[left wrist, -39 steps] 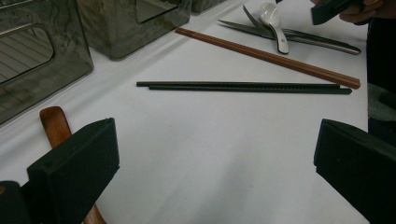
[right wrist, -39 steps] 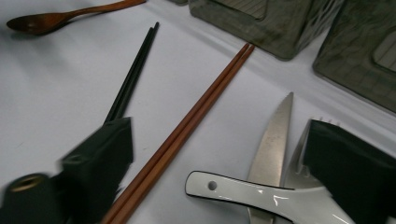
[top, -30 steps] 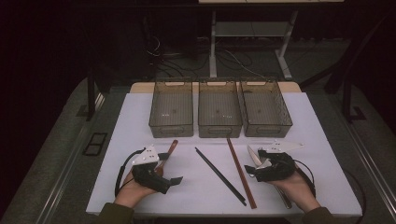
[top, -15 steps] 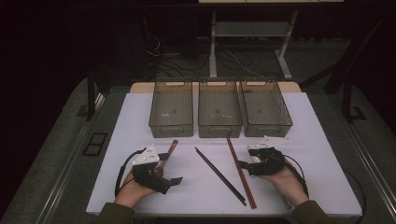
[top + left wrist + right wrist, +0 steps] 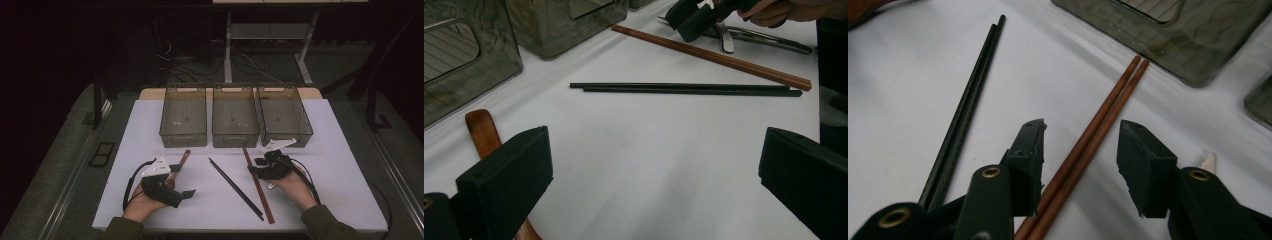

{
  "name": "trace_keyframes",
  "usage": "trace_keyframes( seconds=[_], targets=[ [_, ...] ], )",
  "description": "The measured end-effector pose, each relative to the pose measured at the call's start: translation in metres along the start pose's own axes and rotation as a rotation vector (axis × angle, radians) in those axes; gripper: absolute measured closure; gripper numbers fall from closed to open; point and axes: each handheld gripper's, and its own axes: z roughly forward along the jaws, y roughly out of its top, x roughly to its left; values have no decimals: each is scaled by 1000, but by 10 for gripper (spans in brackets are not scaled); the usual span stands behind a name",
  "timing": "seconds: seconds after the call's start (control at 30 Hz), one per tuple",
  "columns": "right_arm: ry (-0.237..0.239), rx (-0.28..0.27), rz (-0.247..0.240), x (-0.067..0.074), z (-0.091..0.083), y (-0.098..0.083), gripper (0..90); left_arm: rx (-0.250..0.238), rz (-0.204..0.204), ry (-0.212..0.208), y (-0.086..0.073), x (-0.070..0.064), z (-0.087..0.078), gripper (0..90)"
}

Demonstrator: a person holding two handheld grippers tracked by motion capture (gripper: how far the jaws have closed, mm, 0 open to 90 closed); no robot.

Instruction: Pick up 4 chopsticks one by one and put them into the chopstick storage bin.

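- Setting: a lab or test room fitted out for recording handling work; dark, with light falling on the work surface alone.
- White table (image 5: 345, 165): a plain bare sheet, no cloth, no household furnishing.
- Three clear plastic bins (image 5: 235, 122): identical, in a tidy row at the far edge, laid out like a set-up and not like a kitchen.
- Grey carpet floor (image 5: 65, 165) on both sides of the table.
- Loose cables (image 5: 200, 70) lying on the floor behind the table.
- Metal desk frame (image 5: 270, 35) at the back, with a pale top edge above it, typical office or lab furniture.
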Motion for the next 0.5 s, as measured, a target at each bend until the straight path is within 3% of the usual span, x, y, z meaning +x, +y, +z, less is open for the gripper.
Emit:
trace_keyframes(
  seconds=[0.5],
  targets=[
    [-43, 44, -29, 0, 17, 6, 675, 2, 6, -2, 0, 0, 0, 4]
  ],
)
